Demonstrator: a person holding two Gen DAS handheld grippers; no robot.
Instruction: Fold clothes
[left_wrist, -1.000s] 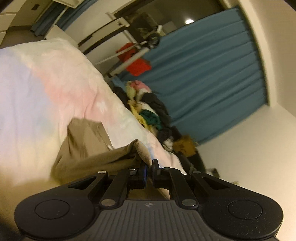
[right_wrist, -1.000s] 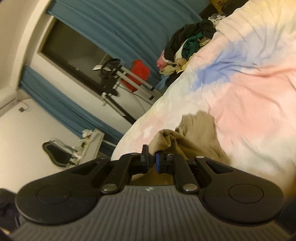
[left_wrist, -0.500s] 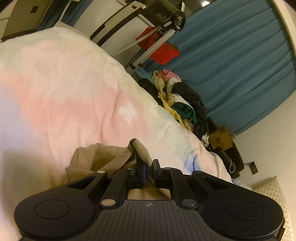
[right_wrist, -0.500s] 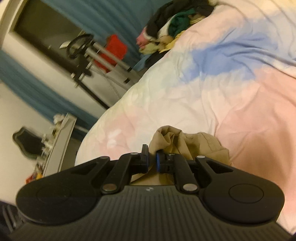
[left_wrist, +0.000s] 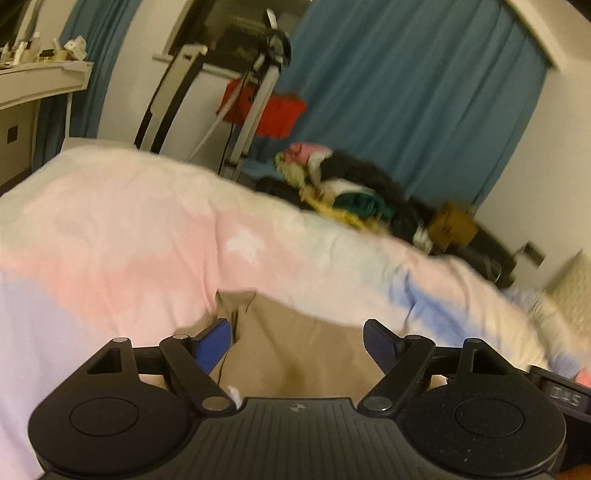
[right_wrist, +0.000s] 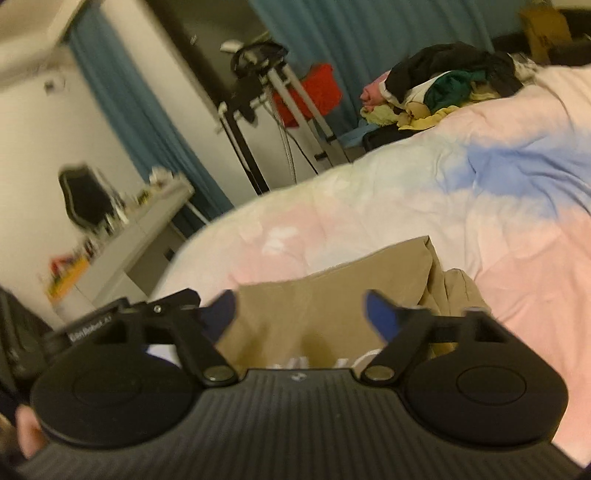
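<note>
A tan garment (left_wrist: 295, 343) lies on the pastel bedspread (left_wrist: 122, 236), close under both grippers. In the left wrist view my left gripper (left_wrist: 297, 341) hovers over it, its jaws opening, the blue pads apart and clear of the cloth. The same tan garment (right_wrist: 332, 295) lies flat in the right wrist view, with a folded edge at its right. My right gripper (right_wrist: 299, 310) stands just above it with jaws opening; the cloth lies below the gap and the pads do not press on it.
A heap of unfolded clothes (left_wrist: 343, 188) sits at the bed's far edge; the same heap of clothes (right_wrist: 443, 88) appears in the right wrist view. Behind stand an exercise machine (left_wrist: 255, 85) with red cloth, blue curtains (left_wrist: 406, 92) and a white dresser (right_wrist: 136, 236).
Both grippers were shut on bunched corners of the tan garment; now both have let go and stand open. Both hands sank toward the bed and rolled level, and the garment lies flatter.
</note>
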